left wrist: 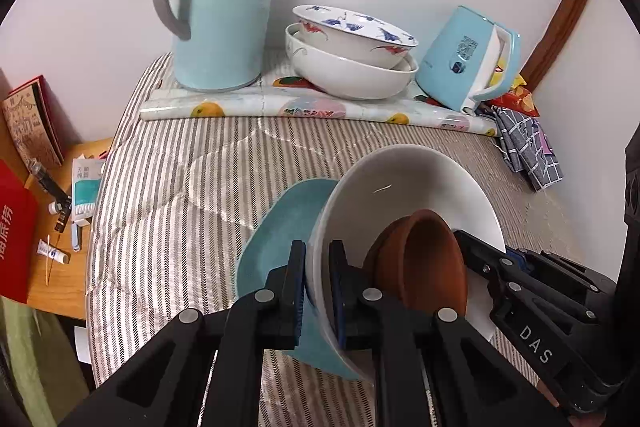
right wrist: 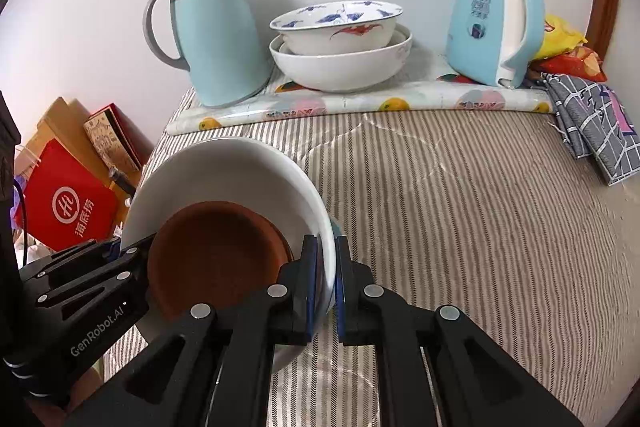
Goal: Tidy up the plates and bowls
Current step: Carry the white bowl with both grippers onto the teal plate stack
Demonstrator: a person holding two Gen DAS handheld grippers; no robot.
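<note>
My left gripper (left wrist: 318, 291) is shut on the left rim of a white bowl (left wrist: 404, 179) that holds a brown dish (left wrist: 424, 259). A teal plate (left wrist: 288, 223) sits under the bowl. My right gripper (right wrist: 326, 287) is shut on the right rim of the same white bowl (right wrist: 224, 167), with the brown dish (right wrist: 216, 251) inside it. The stack is tilted above the striped cloth. At the back, a patterned bowl (left wrist: 352, 31) sits nested in a larger white bowl (left wrist: 344, 75); both show in the right wrist view too (right wrist: 336, 23), (right wrist: 340, 67).
A light blue thermos jug (left wrist: 222, 7) stands at the back left and a light blue kettle (left wrist: 468, 59) at the back right, on a fruit-print mat (left wrist: 280, 105). A grey checked cloth (left wrist: 528, 143) lies at the right. A wooden side table (left wrist: 60, 267) with small items stands left.
</note>
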